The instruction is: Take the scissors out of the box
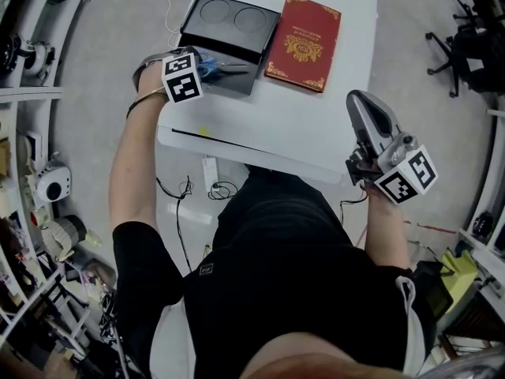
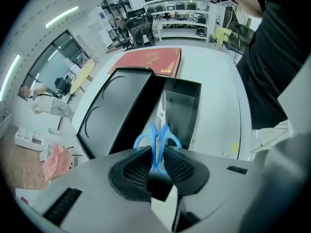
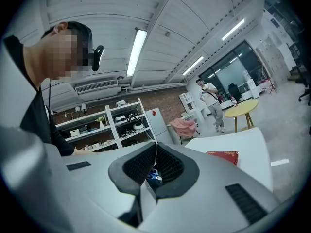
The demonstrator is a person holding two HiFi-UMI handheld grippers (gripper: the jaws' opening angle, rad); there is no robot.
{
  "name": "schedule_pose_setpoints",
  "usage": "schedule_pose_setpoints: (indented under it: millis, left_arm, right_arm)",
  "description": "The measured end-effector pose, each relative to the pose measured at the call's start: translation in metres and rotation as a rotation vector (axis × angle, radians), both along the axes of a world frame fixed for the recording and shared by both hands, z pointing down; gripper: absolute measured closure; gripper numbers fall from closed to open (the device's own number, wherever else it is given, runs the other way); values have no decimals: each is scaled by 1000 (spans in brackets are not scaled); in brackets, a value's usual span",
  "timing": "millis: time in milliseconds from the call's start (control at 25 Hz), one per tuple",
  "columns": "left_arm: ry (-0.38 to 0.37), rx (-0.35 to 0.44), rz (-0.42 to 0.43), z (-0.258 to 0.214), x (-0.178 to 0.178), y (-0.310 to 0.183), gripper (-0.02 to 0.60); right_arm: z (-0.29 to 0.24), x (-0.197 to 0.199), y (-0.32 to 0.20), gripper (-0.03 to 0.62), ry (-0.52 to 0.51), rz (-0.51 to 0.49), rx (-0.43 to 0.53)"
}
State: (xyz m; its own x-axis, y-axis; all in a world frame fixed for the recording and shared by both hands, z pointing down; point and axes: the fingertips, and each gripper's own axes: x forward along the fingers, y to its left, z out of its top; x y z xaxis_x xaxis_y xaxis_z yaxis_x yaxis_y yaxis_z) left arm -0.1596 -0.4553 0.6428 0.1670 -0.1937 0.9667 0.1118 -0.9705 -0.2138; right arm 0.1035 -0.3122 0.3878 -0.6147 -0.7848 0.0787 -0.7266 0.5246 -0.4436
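Blue-handled scissors (image 1: 219, 68) (image 2: 158, 136) are at the left end of the open black box tray (image 1: 237, 83) (image 2: 187, 106), with the blades pointing along the tray. My left gripper (image 1: 202, 66) (image 2: 156, 161) is shut on the blue handles. Whether the scissors rest on the tray floor or hang just above it cannot be told. The box's black lid (image 1: 229, 18) (image 2: 114, 113) lies beside the tray on its far side. My right gripper (image 1: 361, 101) (image 3: 155, 147) is held up off the table's right front corner, shut, with nothing between its pads.
A red book-like case (image 1: 304, 42) (image 2: 148, 59) lies on the white table (image 1: 316, 133) right of the box. Office chairs (image 1: 465, 50) stand at the far right, shelving (image 1: 31, 133) at the left. Cables hang under the table's front edge.
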Motion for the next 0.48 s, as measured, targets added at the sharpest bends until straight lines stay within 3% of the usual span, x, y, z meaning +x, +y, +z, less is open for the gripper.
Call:
schedule_pose_setpoints:
  millis: [480]
  left_arm:
    - [204,145,-83,-97,-13,44,492]
  right_arm:
    - [-51,-38,38,563,12,-33,128]
